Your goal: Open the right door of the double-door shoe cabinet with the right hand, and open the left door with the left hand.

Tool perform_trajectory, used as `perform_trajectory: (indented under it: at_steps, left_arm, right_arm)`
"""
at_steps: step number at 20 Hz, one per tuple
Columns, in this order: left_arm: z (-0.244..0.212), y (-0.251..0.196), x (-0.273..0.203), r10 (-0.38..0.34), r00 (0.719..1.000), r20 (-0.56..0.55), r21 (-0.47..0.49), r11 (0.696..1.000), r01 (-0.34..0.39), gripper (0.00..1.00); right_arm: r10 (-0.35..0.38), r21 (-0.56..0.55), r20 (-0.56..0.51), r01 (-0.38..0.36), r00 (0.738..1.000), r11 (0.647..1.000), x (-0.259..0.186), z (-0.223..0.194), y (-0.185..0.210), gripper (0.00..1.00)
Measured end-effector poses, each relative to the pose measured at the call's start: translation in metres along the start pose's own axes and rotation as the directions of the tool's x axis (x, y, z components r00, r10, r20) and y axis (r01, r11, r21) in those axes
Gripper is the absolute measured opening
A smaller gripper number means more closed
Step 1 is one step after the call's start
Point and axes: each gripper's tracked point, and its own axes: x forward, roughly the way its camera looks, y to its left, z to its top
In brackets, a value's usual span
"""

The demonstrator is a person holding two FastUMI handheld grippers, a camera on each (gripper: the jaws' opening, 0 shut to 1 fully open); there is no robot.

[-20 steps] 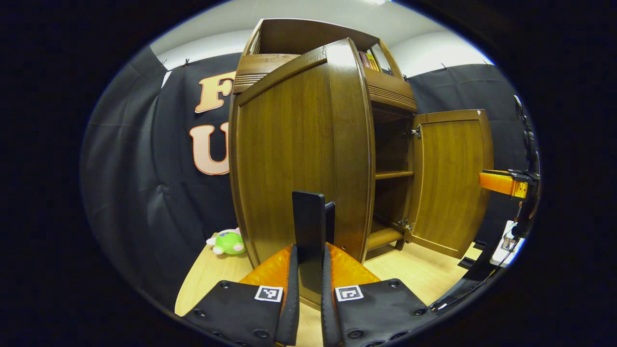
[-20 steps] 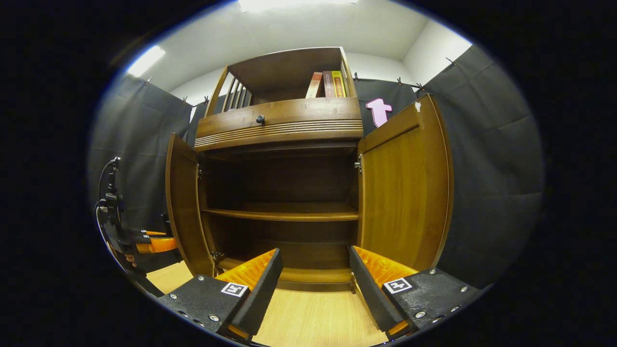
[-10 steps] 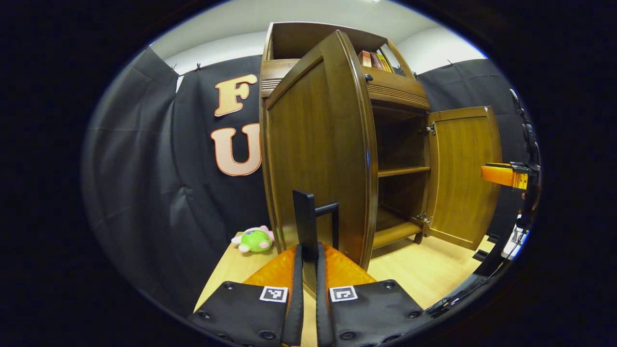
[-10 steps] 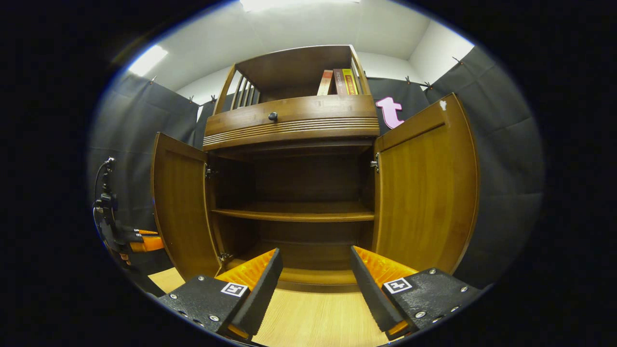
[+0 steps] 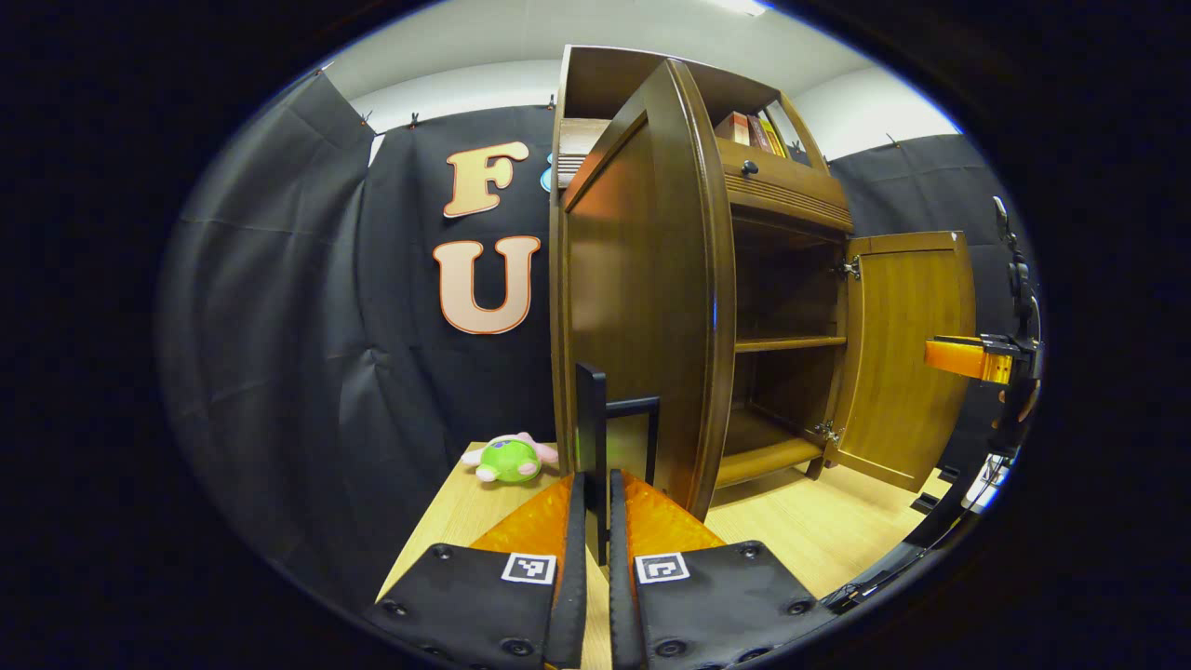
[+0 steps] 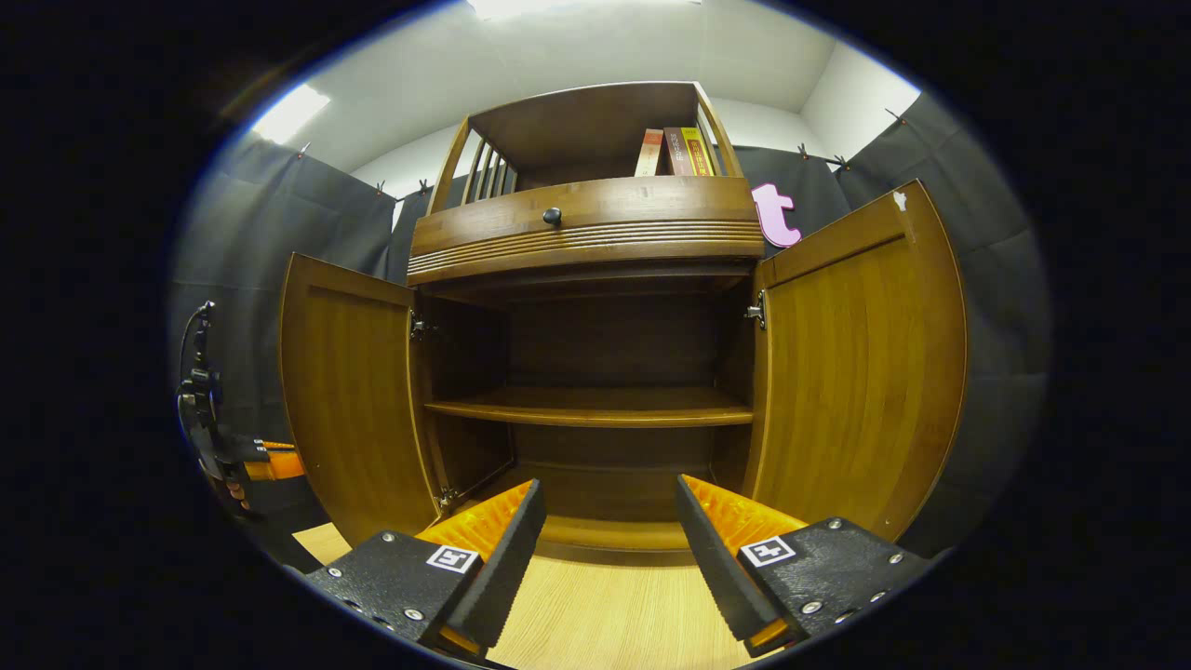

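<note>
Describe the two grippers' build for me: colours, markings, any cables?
Both match: the left gripper and right gripper have black bolted finger bases carrying small square black-and-white tags, with ribbed translucent orange fingers edged in black pads. Seen from afar, the left one has a black frame with cables.

One brown wooden shoe cabinet (image 6: 595,242) has two open doors, one inner shelf (image 6: 595,408), one drawer knob (image 6: 553,216); one green plush toy (image 5: 510,459) beside it.
</note>
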Motion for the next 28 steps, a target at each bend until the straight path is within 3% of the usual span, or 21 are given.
perform_trajectory:
  at_steps: [5, 14, 16, 19, 25, 26, 28]
  left_arm:
    - [0.003, 0.011, -0.003, 0.012, 1.0, 0.007, 0.021, 1.0, -0.012, 0.18]
    - [0.014, 0.053, -0.026, 0.101, 0.995, 0.027, -0.016, 0.995, -0.1, 0.17]
    - [0.02, 0.06, -0.033, 0.117, 0.992, 0.049, -0.002, 0.993, -0.117, 0.07]
    - [0.024, 0.051, -0.043, 0.092, 0.995, 0.042, -0.034, 0.995, -0.091, 0.07]
    - [0.038, 0.039, -0.058, 0.122, 0.991, 0.046, -0.033, 0.992, -0.121, 0.07]
    - [0.042, 0.036, -0.06, 0.125, 0.991, 0.045, -0.037, 0.992, -0.124, 0.11]
    - [0.051, 0.03, -0.065, 0.126, 0.991, 0.054, -0.047, 0.991, -0.124, 0.07]
  right_arm:
    - [0.005, -0.005, -0.003, -0.005, 1.0, 1.0, 0.002, 0.0, 0.01, 0.98]
    - [0.025, -0.016, 0.007, -0.025, 1.0, 1.0, 0.0, 0.007, 0.026, 0.98]
    - [0.029, -0.016, 0.009, -0.029, 1.0, 0.999, -0.001, 0.008, 0.028, 0.98]
    - [0.033, -0.015, 0.012, -0.033, 0.999, 0.999, -0.003, 0.01, 0.029, 0.98]
    - [0.026, -0.011, 0.023, -0.025, 0.999, 1.0, -0.013, 0.016, 0.021, 0.98]
    - [0.025, -0.006, 0.024, -0.025, 0.999, 1.0, -0.014, 0.018, 0.018, 0.87]
    - [0.028, 0.01, 0.02, -0.028, 0.999, 1.0, -0.014, 0.019, 0.014, 0.87]
